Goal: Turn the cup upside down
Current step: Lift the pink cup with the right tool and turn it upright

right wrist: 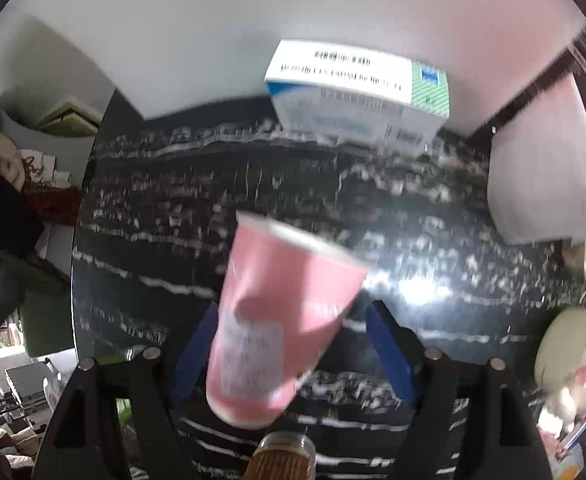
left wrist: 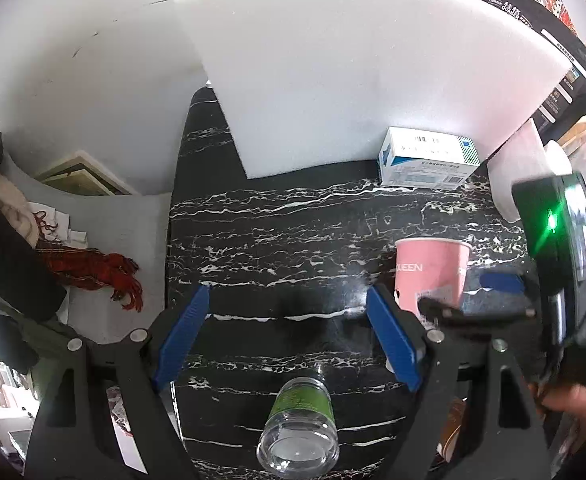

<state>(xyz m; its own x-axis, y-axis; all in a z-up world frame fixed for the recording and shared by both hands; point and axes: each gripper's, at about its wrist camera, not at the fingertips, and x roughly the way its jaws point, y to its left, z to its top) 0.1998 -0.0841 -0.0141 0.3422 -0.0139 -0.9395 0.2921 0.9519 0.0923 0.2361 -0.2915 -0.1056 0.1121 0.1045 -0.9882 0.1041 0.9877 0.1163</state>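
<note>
Pink paper cup [right wrist: 277, 320] at lower centre of the right wrist view, rim up, tilted, blurred. Right gripper [right wrist: 289, 340] apparently clamped around it. Left gripper [left wrist: 285, 336] spread wide, empty, over black marble-patterned tabletop [left wrist: 277, 232]. Flip barely begun; inversion and set-down remaining.

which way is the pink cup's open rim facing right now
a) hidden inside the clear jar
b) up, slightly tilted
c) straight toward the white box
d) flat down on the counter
b: the pink cup sits between the right gripper fingers with its white rim uppermost and its base lowest, leaning a little, so it is not yet flipped.
</note>
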